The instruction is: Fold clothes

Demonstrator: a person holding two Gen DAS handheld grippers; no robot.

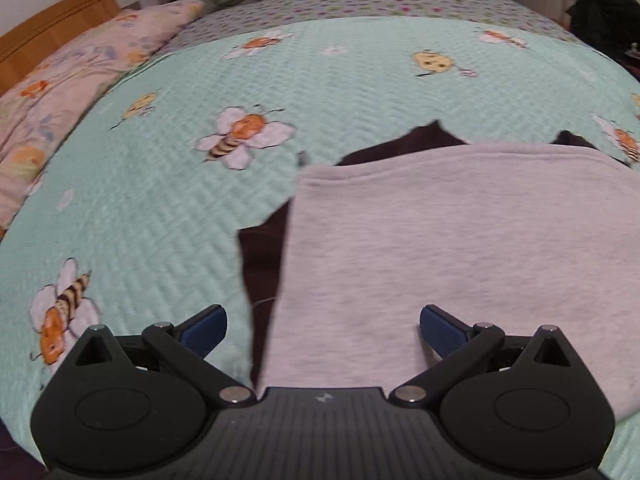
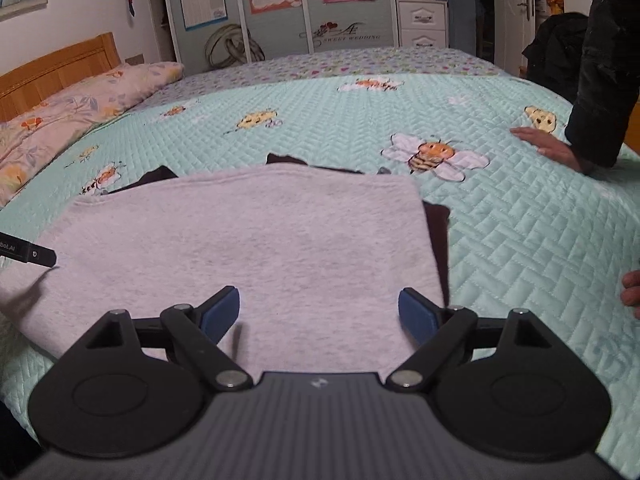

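On the bed, one light grey fleece garment (image 2: 240,240), folded into a rough rectangle, is laid flat over one dark, nearly black garment (image 2: 438,232) whose edges stick out along the far side and at one side edge. Both are carried by one mint-green quilted bedspread printed with bees and flowers (image 2: 500,216); in the left wrist view two whole large white-winged bees can be counted on it beside the clothes, with smaller yellow and orange motifs farther off. One pink floral pillow or rolled quilt (image 1: 72,80) is seen along the orange wooden headboard (image 2: 56,68). Two grippers are shown, one per view. The left gripper (image 1: 323,330) is held over the near edge of the grey garment, its two blue-padded jaws spread wide apart with nothing clamped; the side edge of the grey cloth and a strip of the dark one are seen between them. The right gripper (image 2: 319,312) is likewise held above the near edge of the grey garment, jaws wide apart and empty, the grey cloth below the gap. Part of the left gripper's black body is seen at the left edge of the right wrist view, over the grey cloth. One hand (image 2: 548,148) in a dark sleeve (image 2: 600,80) is laid flat on the bedspread at the far right, and fingertips (image 2: 632,288) of one more hand are seen at the frame edge.
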